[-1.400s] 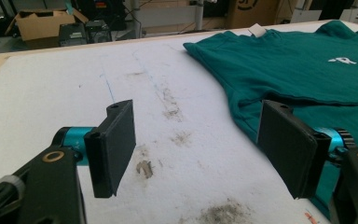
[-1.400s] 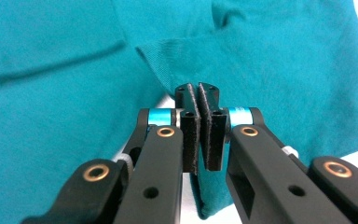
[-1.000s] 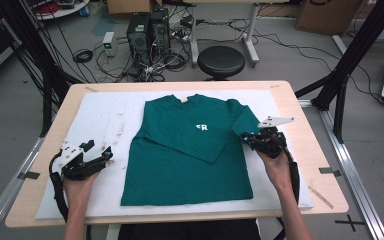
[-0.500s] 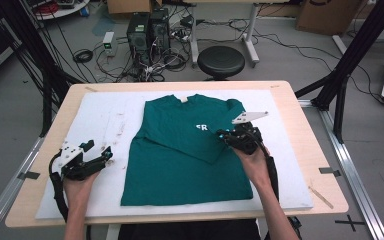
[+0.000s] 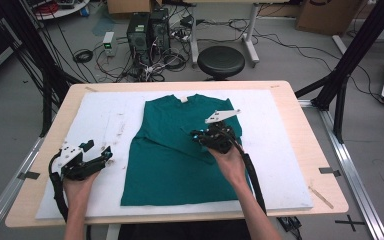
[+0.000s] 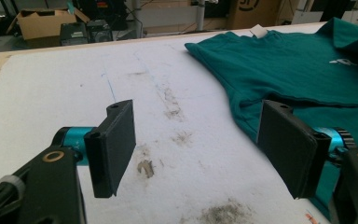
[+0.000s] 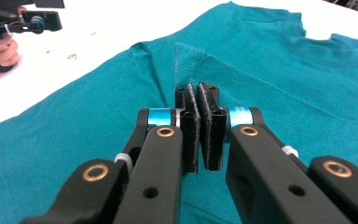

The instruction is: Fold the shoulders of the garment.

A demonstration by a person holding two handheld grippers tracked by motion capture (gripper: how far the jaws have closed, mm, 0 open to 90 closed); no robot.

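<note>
A person at a wooden counter is folding a green T-shirt that is lying flat on a white mat, collar toward the far edge. The right tool is pinching the shirt's right sleeve between its pressed-together pads and is holding it over the chest, the fabric rising in a small peak ahead of the grip. The left tool is hovering with its pads spread wide over the bare mat, just beside the shirt's left edge and holding nothing.

To do this step well, judging from the layout, the right hand is best keeping the sleeve low and taut, so that the crease is running straight down from the shoulder, and laying it flat before letting go; the idle left tool is well placed to pin the near hem or the left side if the body of the shirt is starting to drag.

The high view is giving the whole garment, its square lie on the mat and how far in the sleeve is sitting. The right gripper view is showing the thin fold of cloth clamped between the pads, and the left hand farther off. The left gripper view is revealing smudges on the mat and the shirt's collar label.
</note>
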